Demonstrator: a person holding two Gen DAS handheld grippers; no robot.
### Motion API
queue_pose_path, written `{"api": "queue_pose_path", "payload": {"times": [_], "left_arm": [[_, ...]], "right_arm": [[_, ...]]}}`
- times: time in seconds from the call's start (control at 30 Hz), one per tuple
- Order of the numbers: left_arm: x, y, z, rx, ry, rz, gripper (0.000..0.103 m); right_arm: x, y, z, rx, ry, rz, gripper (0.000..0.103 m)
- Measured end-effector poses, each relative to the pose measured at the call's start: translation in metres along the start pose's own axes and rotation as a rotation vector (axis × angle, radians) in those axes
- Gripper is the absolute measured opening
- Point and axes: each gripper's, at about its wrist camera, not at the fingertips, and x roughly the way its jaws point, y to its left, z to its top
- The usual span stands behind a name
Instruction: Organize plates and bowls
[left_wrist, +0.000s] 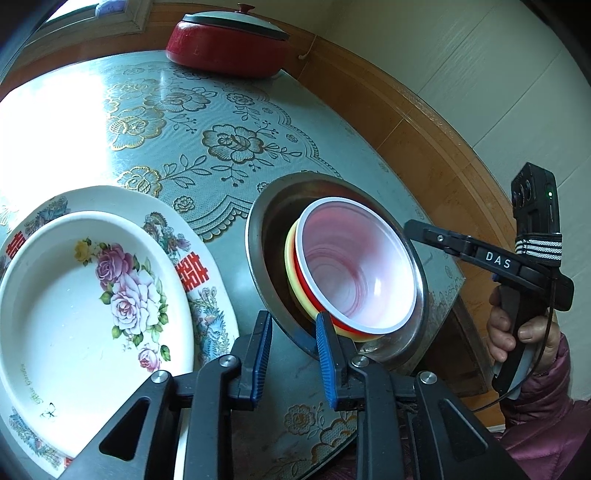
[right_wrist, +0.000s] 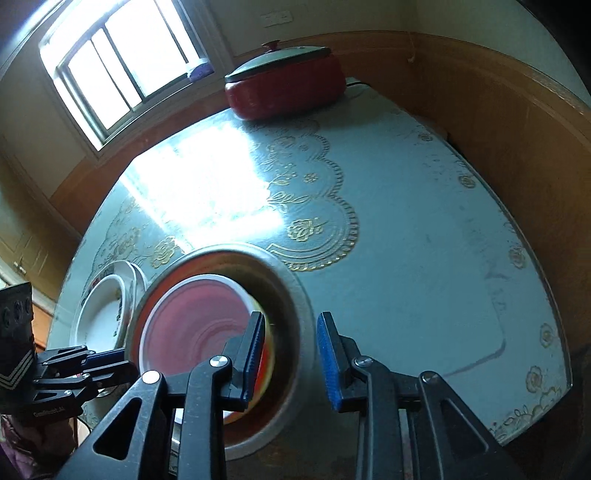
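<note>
A steel bowl (left_wrist: 258, 229) stands on the table with a yellow bowl (left_wrist: 290, 247) and a white-rimmed red bowl (left_wrist: 354, 266) nested in it. My left gripper (left_wrist: 293, 321) is open, its blue pads either side of the steel bowl's near rim without pressing it. My right gripper (right_wrist: 291, 317) is open too; the steel bowl (right_wrist: 295, 295) shows blurred in its gap, with the red bowl (right_wrist: 195, 317) behind its left finger. In the left wrist view the right gripper (left_wrist: 410, 225) hovers just off the far rim. A floral white plate (left_wrist: 92, 295) lies on a larger patterned plate (left_wrist: 192, 273) to the left.
A red pot with a grey lid (left_wrist: 229, 44) stands at the table's far edge. The table (right_wrist: 406, 258) has a teal gold-flowered cover, and wood-panelled wall runs close along its right side. A hand and a purple sleeve (left_wrist: 546, 369) hold the right gripper.
</note>
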Motion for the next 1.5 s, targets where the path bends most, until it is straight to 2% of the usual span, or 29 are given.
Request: {"api": "queue_pose_path", "payload": {"times": [0.1,0.2,0.3,0.37,0.5,0.57,0.63,0.73,0.83,0.93,1.1,1.17,1.27,1.43,1.5], "left_arm": [[0.003,0.0,0.001,-0.003,0.006,0.0,0.024],[0.007,-0.004,0.003,0.005,0.013,0.011,0.024],[0.01,-0.013,0.006,0.039,0.005,0.02,0.025],[0.013,-0.018,0.011,0.051,-0.003,0.043,0.025],[0.024,-0.017,0.023,0.031,-0.015,0.075,0.026],[0.025,-0.019,0.028,0.045,-0.031,0.117,0.025],[0.022,-0.017,0.034,0.043,-0.052,0.139,0.027],[0.017,-0.006,0.041,0.004,-0.057,0.119,0.035],[0.016,0.002,0.045,-0.02,-0.056,0.121,0.038],[0.018,0.002,0.048,-0.021,-0.051,0.121,0.037],[0.021,-0.001,0.056,-0.002,-0.06,0.107,0.037],[0.025,-0.001,0.061,0.005,-0.059,0.114,0.039],[0.03,0.003,0.066,-0.009,-0.047,0.125,0.049],[0.036,0.007,0.07,-0.015,-0.028,0.1,0.05],[0.039,0.007,0.071,-0.013,-0.023,0.089,0.054]], "right_arm": [[0.004,-0.019,-0.005,0.071,0.03,0.025,0.029],[0.014,-0.02,-0.012,0.093,0.061,0.07,0.027],[0.018,-0.011,-0.014,0.048,0.045,0.016,0.009],[0.021,-0.009,-0.01,0.032,0.024,-0.023,0.01],[0.027,-0.015,0.004,0.049,0.008,-0.02,0.01],[0.029,-0.02,0.007,0.062,0.01,-0.004,0.01],[0.03,-0.027,0.007,0.078,0.009,0.017,0.01],[0.035,-0.032,0.008,0.093,0.011,0.038,0.011],[0.041,-0.033,0.007,0.091,0.026,0.049,0.012],[0.044,-0.037,0.003,0.111,0.026,0.037,0.024],[0.042,-0.041,-0.005,0.129,0.023,0.019,0.032],[0.04,-0.043,-0.009,0.145,0.017,0.018,0.032],[0.034,-0.045,-0.014,0.165,0.005,0.022,0.032],[0.027,-0.042,-0.022,0.173,0.001,0.005,0.032],[0.027,-0.04,-0.023,0.176,-0.003,-0.002,0.032]]}}
